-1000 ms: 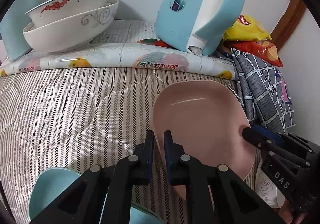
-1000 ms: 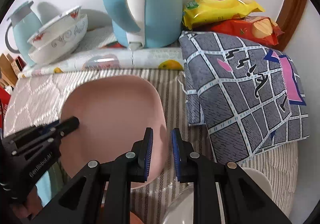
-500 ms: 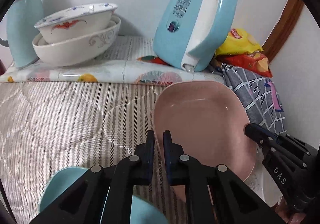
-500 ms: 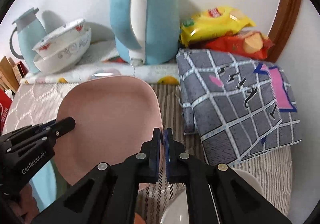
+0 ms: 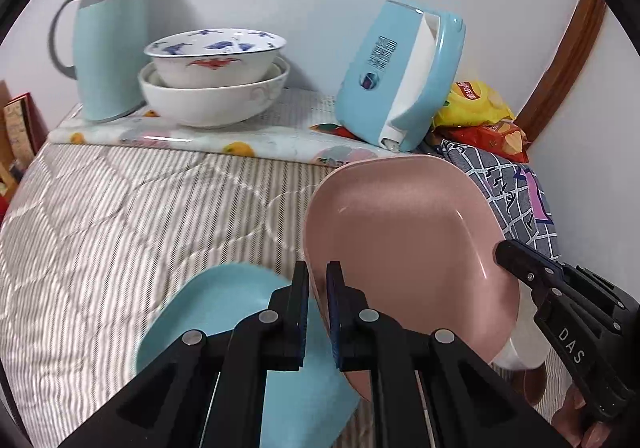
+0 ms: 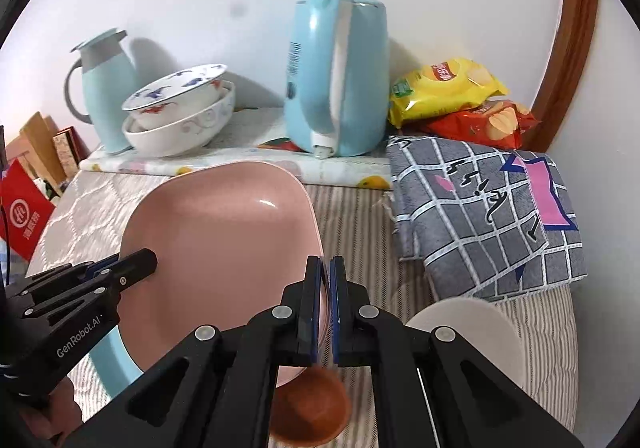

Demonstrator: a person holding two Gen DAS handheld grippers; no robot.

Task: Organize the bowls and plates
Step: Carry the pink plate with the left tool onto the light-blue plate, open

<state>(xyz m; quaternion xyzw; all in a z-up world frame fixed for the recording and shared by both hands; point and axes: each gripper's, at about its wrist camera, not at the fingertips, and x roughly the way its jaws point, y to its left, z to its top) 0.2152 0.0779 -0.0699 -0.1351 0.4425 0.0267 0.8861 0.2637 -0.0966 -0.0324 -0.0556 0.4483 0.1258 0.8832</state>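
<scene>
Bowls (image 5: pixel 214 87) stacked between jug (image 5: pixel 108 43) and kettle (image 5: pixel 400 75).

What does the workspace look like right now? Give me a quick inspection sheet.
Surface: striped quilted cover, fruit-print mat at the back.
Job's things: pink plate held tilted above the cover; blue plate, white plate, brown bowl below; two stacked bowls on the mat.
Clutter: kettle, thermos jug, chip bags, checked cloth.
Grippers: left claw and right claw each shut on the pink plate's rim.
Cables: nothing seen.
Surroundings: white wall, wooden trim.
</scene>
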